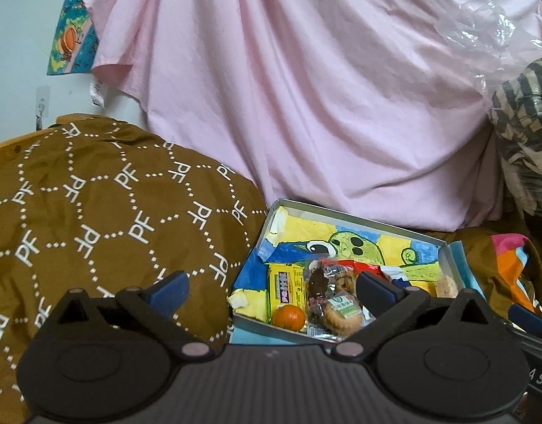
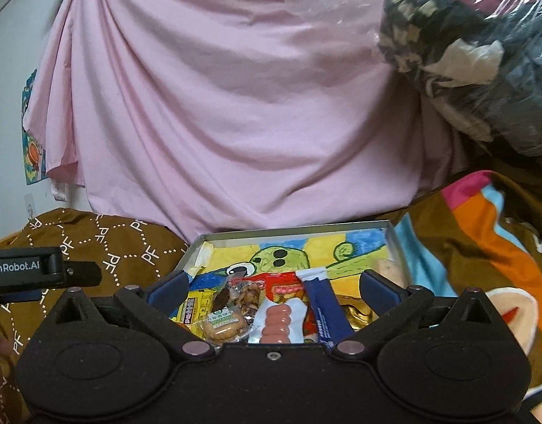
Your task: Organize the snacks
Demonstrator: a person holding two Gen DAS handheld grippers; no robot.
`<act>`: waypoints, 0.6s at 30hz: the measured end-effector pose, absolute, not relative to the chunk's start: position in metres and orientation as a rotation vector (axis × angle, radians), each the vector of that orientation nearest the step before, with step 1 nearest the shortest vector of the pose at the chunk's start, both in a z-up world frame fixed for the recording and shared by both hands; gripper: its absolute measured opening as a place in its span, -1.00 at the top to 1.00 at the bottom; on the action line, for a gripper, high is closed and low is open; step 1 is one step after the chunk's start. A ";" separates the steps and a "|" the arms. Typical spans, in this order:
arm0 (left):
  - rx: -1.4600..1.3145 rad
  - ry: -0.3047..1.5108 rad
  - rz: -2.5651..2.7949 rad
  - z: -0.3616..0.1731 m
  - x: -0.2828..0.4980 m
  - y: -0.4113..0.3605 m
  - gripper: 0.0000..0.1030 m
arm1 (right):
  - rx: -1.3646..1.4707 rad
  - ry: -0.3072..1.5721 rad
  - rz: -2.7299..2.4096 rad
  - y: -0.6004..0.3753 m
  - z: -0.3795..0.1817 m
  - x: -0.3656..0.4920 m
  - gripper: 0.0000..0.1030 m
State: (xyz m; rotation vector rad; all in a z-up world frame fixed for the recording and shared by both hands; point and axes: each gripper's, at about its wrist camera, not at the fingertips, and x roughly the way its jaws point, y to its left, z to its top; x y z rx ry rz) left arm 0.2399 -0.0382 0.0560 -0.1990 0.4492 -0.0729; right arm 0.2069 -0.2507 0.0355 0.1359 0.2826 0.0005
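Both tools fill the bottom of their frames: left hand-held gripper (image 1: 272, 288) with its blue-padded fingers spread wide apart and nothing between them, right hand-held gripper (image 2: 272, 288) just as wide, also empty. Behind them, across the whole upper frame, hangs a pink sheet (image 1: 306, 88). Lower left of the left view, a brown cloth (image 1: 94, 205) printed with white letters. Far right, a striped bundle in clear plastic (image 2: 483, 53), and below it a multicoloured fabric (image 2: 483, 240).

Now the tin tray (image 1: 341, 212), lower centre in both views, lined with a bright cartoon drawing (image 2: 281, 258). The snacks sit bunched at its near edge. From the right view: a blue stick pack (image 2: 325, 311) lying lengthwise, a red packet (image 2: 285, 288) beside it, a pink ridged sweet in white wrapping (image 2: 276, 321) on top, a wrapped round biscuit (image 2: 223, 325) to the left, and a chocolate cookie pack (image 2: 241, 295) just behind that. From the left view: a yellow packet (image 1: 285, 288) and a small orange (image 1: 288, 317) touching the tray's near wall.
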 end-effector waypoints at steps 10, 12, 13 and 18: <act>-0.176 0.430 -0.061 0.045 0.183 -0.029 -0.99 | 0.097 0.304 -0.012 -0.249 0.028 0.145 -0.99; -0.163 0.426 -0.061 0.043 0.171 -0.028 -0.99 | 0.097 0.307 -0.020 -0.249 0.024 0.129 -0.99; -0.158 0.422 -0.062 0.042 0.165 -0.028 -0.99 | 0.098 0.306 -0.024 -0.249 0.022 0.120 -0.99; -0.143 0.408 -0.064 0.035 0.133 -0.025 -0.99 | 0.089 0.303 -0.035 -0.248 0.016 0.084 -0.99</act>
